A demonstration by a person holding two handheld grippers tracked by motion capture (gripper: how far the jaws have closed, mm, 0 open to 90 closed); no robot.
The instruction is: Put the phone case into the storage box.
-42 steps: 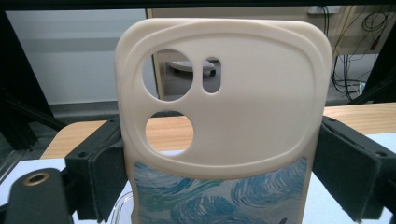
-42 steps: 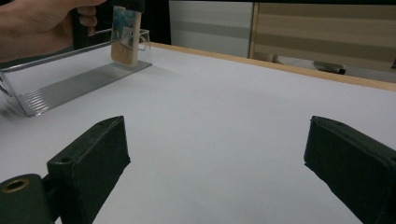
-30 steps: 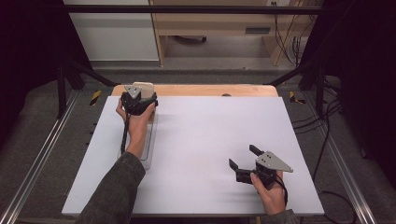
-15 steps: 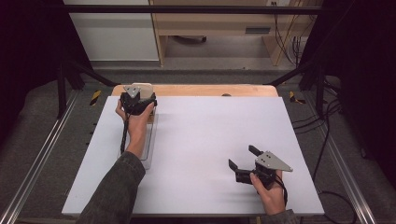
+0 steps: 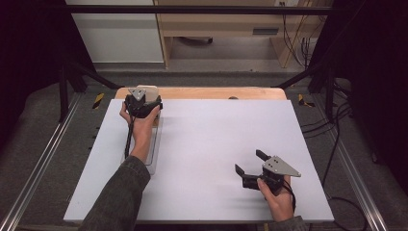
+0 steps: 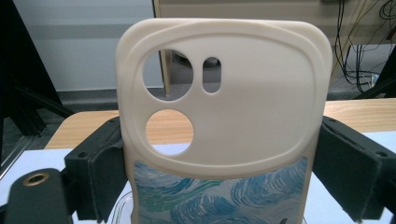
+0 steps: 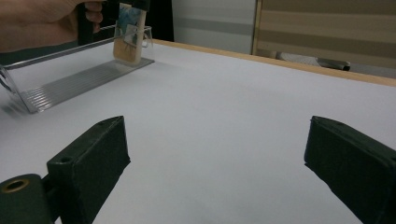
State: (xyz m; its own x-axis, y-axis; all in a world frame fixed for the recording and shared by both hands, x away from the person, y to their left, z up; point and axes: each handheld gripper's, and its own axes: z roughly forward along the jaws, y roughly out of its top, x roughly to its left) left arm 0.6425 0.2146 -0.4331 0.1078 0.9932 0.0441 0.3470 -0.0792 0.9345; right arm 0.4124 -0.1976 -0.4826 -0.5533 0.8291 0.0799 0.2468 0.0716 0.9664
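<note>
Phone case [image 6: 219, 121], cream w/ blue swirl print, is clamped upright between the jaws of the left gripper [image 5: 143, 103], which press on its two side edges. Camera cut-outs sit at the case's top. Its lower end stands at the far end of a clear ribbed rack [image 7: 70, 84], near the table [image 5: 211, 139]'s far-left edge. Right gripper [image 5: 254, 169] rests well apart from the rack, toward the near-right of the table, jaws spread wide, nothing between them.
</note>
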